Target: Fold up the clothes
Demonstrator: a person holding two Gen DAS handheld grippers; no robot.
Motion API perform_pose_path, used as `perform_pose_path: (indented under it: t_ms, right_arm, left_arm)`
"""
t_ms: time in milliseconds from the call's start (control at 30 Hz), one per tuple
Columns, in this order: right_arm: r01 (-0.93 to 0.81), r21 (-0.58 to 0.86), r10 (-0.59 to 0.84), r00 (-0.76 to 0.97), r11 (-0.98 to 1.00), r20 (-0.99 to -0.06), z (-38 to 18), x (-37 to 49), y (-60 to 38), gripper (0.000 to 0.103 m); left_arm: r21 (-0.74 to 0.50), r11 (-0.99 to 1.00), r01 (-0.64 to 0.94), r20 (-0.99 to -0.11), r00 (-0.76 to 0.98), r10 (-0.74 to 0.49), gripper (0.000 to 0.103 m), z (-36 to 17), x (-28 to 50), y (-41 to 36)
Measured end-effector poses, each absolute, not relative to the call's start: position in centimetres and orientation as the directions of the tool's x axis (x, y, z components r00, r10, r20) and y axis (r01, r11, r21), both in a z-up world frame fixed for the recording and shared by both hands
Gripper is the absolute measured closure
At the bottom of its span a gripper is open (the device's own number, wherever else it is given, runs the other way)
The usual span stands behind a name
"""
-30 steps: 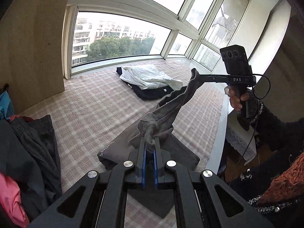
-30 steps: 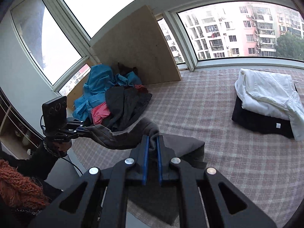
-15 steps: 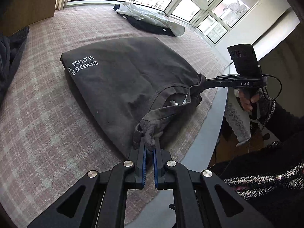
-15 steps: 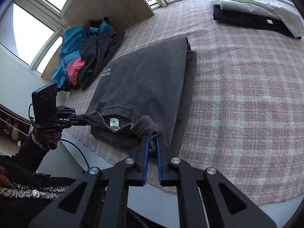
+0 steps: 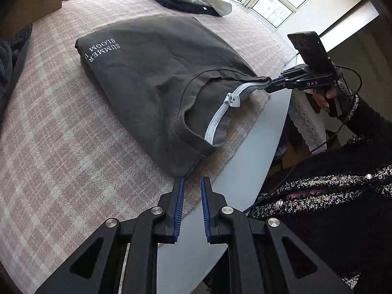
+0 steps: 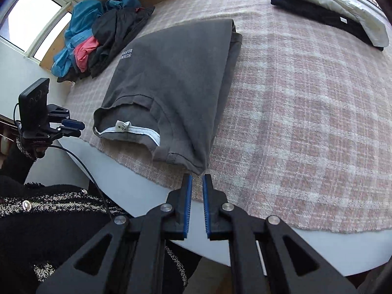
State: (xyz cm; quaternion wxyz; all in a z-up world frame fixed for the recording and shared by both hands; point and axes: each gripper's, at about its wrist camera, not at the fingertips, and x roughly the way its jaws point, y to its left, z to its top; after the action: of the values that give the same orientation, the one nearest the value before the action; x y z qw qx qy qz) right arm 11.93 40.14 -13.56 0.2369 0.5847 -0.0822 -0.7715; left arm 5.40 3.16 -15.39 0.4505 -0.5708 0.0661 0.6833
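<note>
Plaid-covered table: the grey T-shirt lies folded flat by the front edge, perhaps one fold short. Unfolded heap waits far left, finished stack far right. Left claw and right claw are narrowly parted, empty, at its shoulders.

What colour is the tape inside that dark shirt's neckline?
White tape inside the dark grey T-shirt, clearest in the left wrist view.

Both wrist cameras sit low at the near counter edge, looking along their jaws across it toward the windows. Close in, both share the grey T-shirt from opposite corners.
</note>
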Motion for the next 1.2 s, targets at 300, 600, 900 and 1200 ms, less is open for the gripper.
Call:
perform_pose_path:
  t_ms: [300,600,900,1200]
  right_arm:
    - [0.335,0.342,-0.435,-0.259,-0.878,-0.863,-15.9,7.2,35.8,0.093]
    - [0.221,0.413,-0.468,-0.395,-0.884,-0.790,-13.3,3.2,42.3,0.087]
    - [0.409,0.255,-0.393,-0.299,-0.876,-0.870,-17.3,-6.1,41.5,0.085]
    - [0.604,0.280,-0.488,-0.210,-0.746,-0.847,-18.5,-8.2,39.4,0.074]
  left_arm:
    - [-0.434,-0.511,-0.742,-0.769,0.010,0.639,0.091,-13.9,1.6,7.4]
    - [-0.394,-0.494,-0.775,-0.836,0.079,0.543,0.091,-14.2,3.2,9.8]
    - [-0.124,-0.367,-0.922,-0.885,-0.064,0.461,0.086,-12.9,-1.3,23.1]
    - [-0.150,-0.288,-0.946,-0.911,0.019,0.412,0.086,-17.3,-2.1,24.9]
